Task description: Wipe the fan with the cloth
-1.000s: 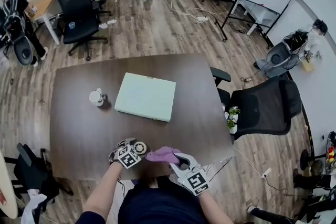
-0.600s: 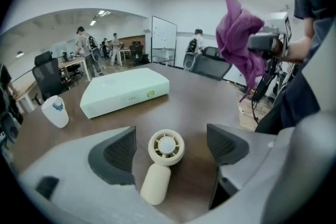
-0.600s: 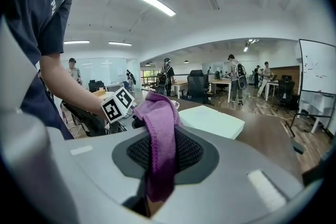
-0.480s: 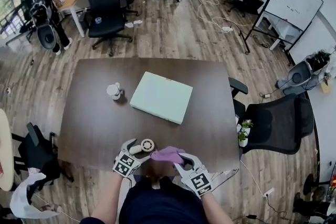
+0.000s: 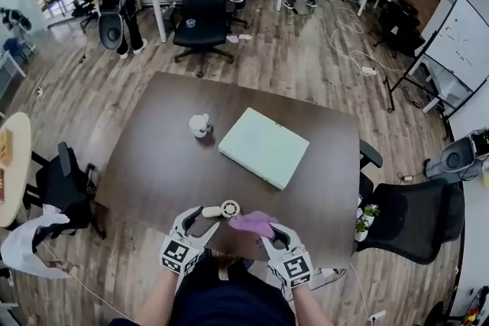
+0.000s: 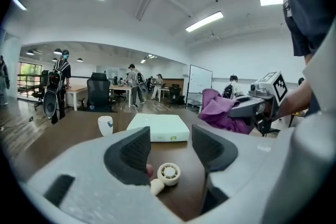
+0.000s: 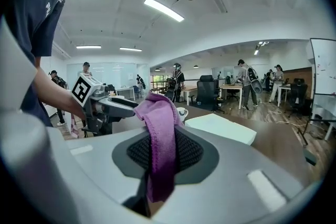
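A small white fan (image 5: 229,208) lies flat on the dark table (image 5: 153,164), near its front edge. My left gripper (image 5: 197,224) hovers just left of it and nearer to me, open. Its jaws have just been closing, with nothing between them. In the left gripper view the fan (image 6: 168,173) shows through the gap, lying on the table beyond the pads. My right gripper (image 5: 269,234) is shut on a purple cloth (image 5: 254,223) just right of the fan. The cloth (image 7: 160,128) drapes over the shut jaws in the right gripper view.
A flat pale green box (image 5: 265,146) and a white cup (image 5: 199,124) sit farther back on the table. A black chair (image 5: 409,217) and a small potted plant (image 5: 365,216) stand at the right edge, another chair (image 5: 65,183) at the left. People stand far behind.
My left gripper has lifted away from the fan and drawn back toward me, and its jaws have narrowed. The right gripper has kept the cloth in place.
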The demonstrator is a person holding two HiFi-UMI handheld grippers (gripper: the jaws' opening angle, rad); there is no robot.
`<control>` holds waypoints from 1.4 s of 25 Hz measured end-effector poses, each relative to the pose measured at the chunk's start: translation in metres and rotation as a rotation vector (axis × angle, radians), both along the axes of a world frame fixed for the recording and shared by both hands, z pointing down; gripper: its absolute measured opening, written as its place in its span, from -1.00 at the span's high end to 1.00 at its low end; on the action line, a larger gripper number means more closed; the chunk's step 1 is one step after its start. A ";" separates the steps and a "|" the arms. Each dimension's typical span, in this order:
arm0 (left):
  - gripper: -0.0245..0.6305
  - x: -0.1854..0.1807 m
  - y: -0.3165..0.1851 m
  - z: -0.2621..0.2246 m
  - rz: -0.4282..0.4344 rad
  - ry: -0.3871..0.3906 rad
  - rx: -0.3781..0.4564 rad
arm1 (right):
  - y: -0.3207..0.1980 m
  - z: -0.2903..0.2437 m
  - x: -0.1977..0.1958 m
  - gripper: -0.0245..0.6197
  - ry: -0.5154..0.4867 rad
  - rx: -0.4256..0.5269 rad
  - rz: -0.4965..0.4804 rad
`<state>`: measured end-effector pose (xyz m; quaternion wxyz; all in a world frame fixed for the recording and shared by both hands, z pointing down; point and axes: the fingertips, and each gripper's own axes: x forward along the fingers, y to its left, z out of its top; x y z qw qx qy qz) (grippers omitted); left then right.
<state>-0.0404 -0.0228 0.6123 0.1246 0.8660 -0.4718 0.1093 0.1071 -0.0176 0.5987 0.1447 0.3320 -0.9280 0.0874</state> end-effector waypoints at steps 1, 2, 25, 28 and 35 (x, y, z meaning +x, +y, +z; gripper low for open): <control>0.26 -0.004 0.003 -0.006 -0.016 0.005 0.020 | -0.002 -0.003 -0.002 0.66 -0.011 0.003 0.006; 0.36 -0.008 0.007 -0.011 -0.032 0.006 0.035 | -0.003 -0.006 -0.004 0.66 -0.024 0.006 0.013; 0.94 -0.063 0.011 -0.051 -0.127 0.043 0.095 | -0.023 -0.043 -0.027 0.67 -0.157 0.020 0.200; 0.94 -0.066 0.008 -0.050 -0.127 0.050 0.093 | -0.022 -0.039 -0.028 0.68 -0.128 0.017 0.205; 0.94 -0.068 0.004 -0.046 -0.115 0.055 0.081 | -0.018 -0.048 -0.037 0.69 -0.122 0.047 0.183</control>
